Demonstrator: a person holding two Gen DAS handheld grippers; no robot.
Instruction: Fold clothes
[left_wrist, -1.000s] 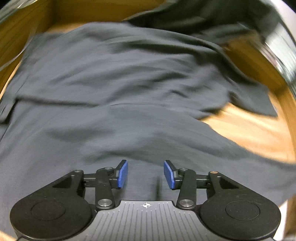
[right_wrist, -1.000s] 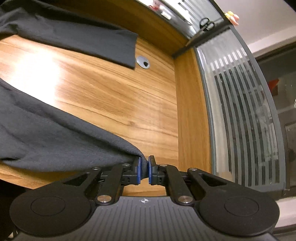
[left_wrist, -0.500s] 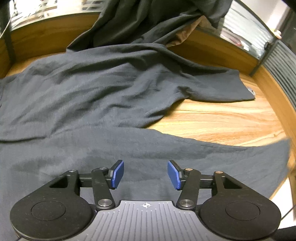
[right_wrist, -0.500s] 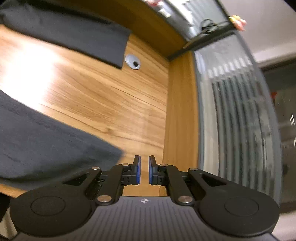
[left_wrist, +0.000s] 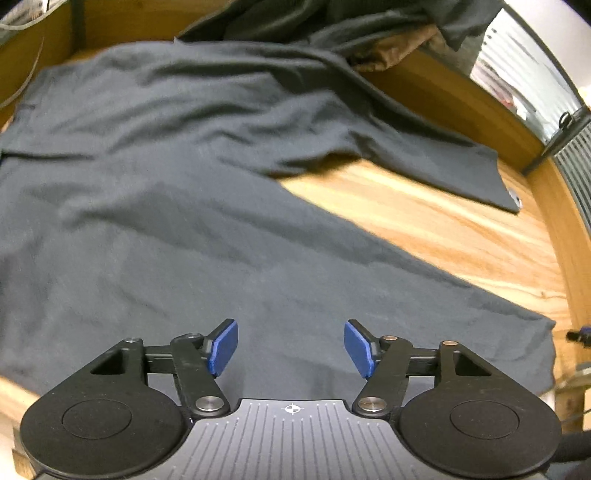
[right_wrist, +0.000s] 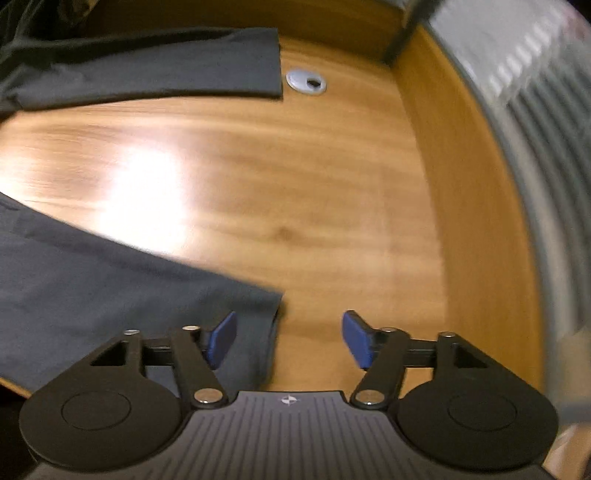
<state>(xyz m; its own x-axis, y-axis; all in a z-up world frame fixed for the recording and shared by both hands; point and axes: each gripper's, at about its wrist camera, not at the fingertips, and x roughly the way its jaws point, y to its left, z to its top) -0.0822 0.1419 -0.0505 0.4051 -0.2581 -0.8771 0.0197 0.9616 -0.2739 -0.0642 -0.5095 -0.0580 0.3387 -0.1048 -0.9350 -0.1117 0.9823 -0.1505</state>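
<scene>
A dark grey shirt (left_wrist: 166, 192) lies spread on the wooden desk (left_wrist: 436, 221), its sleeve (left_wrist: 461, 166) stretched out to the far right. My left gripper (left_wrist: 291, 347) hovers open above the shirt's near hem, nothing between its blue pads. In the right wrist view the shirt's bottom corner (right_wrist: 147, 295) rests flat on the desk, and the sleeve (right_wrist: 166, 66) lies at the back. My right gripper (right_wrist: 289, 338) stands open over that corner, its left pad (right_wrist: 221, 338) above the cloth, the right pad over bare wood.
More dark and brown clothes (left_wrist: 369, 33) are heaped at the back of the desk. A round cable grommet (right_wrist: 306, 81) sits by the sleeve end. A raised wooden rim (right_wrist: 443, 147) and ribbed glass partition (right_wrist: 535, 110) close the right side.
My right gripper has let go of the shirt's corner and opened wide; the corner now lies flat. The left gripper opened a little wider and the view shifted over the hem.
</scene>
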